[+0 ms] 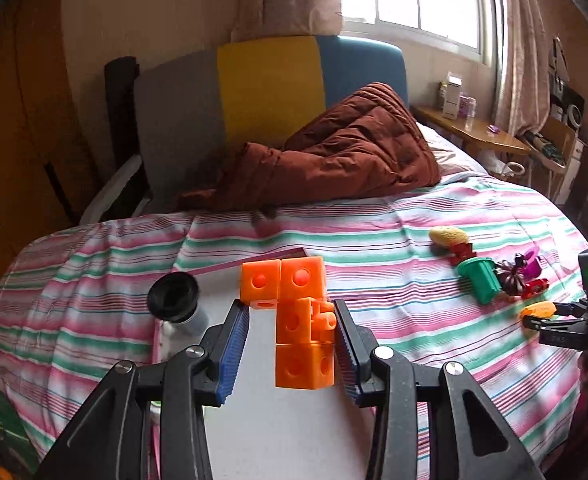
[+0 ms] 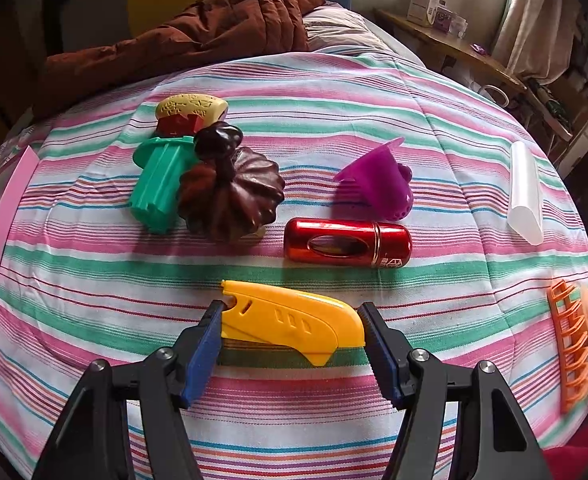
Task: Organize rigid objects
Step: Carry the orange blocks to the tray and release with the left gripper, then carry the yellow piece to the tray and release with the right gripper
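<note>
My left claw (image 1: pixel 292 344) clamps orange blocks (image 1: pixel 298 320) over the box (image 1: pixel 278 432); right claw (image 2: pixel 290 344) clamps the yellow cutter (image 2: pixel 290 320); most toys remain on the bed (image 2: pixel 333 80).

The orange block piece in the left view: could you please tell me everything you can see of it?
The orange block piece is several glossy plastic cubes snapped together into a crooked stack, two side by side on top and others below, each face with a round hole or stud. It sits between the fingers of the left gripper, whose right finger touches it, above a white board.
</note>
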The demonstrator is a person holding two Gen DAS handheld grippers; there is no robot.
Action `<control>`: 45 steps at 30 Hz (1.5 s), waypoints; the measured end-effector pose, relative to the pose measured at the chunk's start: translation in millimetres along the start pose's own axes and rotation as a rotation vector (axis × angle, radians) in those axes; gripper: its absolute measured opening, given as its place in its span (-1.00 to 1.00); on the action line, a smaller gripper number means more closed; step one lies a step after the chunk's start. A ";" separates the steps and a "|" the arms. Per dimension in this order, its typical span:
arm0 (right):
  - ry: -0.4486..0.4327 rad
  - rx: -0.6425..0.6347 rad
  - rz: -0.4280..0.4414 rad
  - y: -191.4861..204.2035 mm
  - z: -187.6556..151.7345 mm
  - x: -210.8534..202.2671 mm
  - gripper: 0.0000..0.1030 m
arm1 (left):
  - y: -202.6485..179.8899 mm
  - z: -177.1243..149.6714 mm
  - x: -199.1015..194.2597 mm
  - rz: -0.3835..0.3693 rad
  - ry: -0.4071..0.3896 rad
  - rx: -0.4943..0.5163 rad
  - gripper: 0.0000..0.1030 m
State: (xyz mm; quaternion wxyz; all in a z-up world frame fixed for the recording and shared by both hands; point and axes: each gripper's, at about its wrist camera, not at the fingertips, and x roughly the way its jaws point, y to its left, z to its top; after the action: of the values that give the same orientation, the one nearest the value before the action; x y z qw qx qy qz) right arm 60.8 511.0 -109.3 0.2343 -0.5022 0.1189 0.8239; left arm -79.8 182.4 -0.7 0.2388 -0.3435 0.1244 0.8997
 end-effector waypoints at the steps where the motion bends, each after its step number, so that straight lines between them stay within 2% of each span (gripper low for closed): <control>1: -0.002 0.000 0.002 0.1 -0.1 -0.1 0.30 | 2.3 -2.0 2.1 0.002 0.006 -0.016 -0.19; 6: -0.007 0.003 0.005 -0.5 -0.8 0.1 0.30 | 8.9 -14.6 22.5 -0.001 0.052 -0.098 -0.19; 10: -0.010 0.004 0.005 0.1 -1.1 0.7 0.30 | 13.3 -27.8 42.6 -0.007 0.112 -0.114 -0.19; 14: -0.015 -0.009 -0.003 2.9 0.6 1.1 0.30 | 24.1 -31.3 59.7 0.020 0.166 -0.100 -0.19; 16: -0.016 -0.012 -0.004 3.3 1.2 1.2 0.30 | 32.6 -31.1 75.9 0.003 0.221 -0.109 -0.19; 18: -0.017 -0.012 -0.005 3.6 0.8 0.8 0.30 | 42.9 -31.2 84.4 0.022 0.230 -0.162 -0.19; 23: -0.017 -0.010 -0.005 4.0 0.0 0.8 0.30 | 48.3 -36.6 109.9 0.012 0.269 -0.181 -0.18; 24: -0.017 -0.010 -0.005 3.9 0.0 0.9 0.30 | 50.8 -38.5 111.9 0.034 0.265 -0.202 -0.18; 26: -0.017 -0.009 -0.004 4.0 0.3 1.4 0.30 | 47.9 -37.9 111.8 0.030 0.252 -0.202 -0.12; 29: -0.016 -0.011 -0.004 3.8 0.8 1.6 0.30 | 46.9 -36.8 108.0 0.013 0.244 -0.218 0.08; 31: -0.016 -0.013 -0.007 4.7 1.1 1.4 0.30 | 47.9 -32.9 100.5 0.027 0.218 -0.212 0.42; 32: -0.017 -0.014 -0.007 4.7 1.0 0.9 0.30 | 49.1 -30.9 97.9 0.034 0.209 -0.211 0.46; 34: -0.017 -0.013 -0.007 4.5 0.8 0.3 0.30 | 51.6 -24.8 86.8 0.034 0.185 -0.197 0.46; 37: -0.018 -0.015 -0.010 4.4 1.4 -0.3 0.30 | 54.0 -14.7 65.8 0.062 0.145 -0.125 0.46; 39: -0.020 -0.016 -0.010 5.5 1.5 -1.5 0.30 | 61.2 -9.1 50.8 0.096 0.106 -0.112 0.46; 43: -0.052 -0.020 0.016 13.1 1.4 -10.6 0.30 | 78.1 -3.9 29.7 0.123 0.080 -0.193 0.46; 45: -0.078 -0.025 0.059 22.1 1.5 -21.0 0.30 | 82.4 -5.6 18.8 0.110 0.069 -0.220 0.46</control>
State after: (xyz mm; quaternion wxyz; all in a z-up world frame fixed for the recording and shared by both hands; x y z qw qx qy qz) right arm 56.6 487.0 -91.0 0.2081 -0.4688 0.1140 0.8509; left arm -131.3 116.2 -12.6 0.1454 -0.3909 0.0516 0.9074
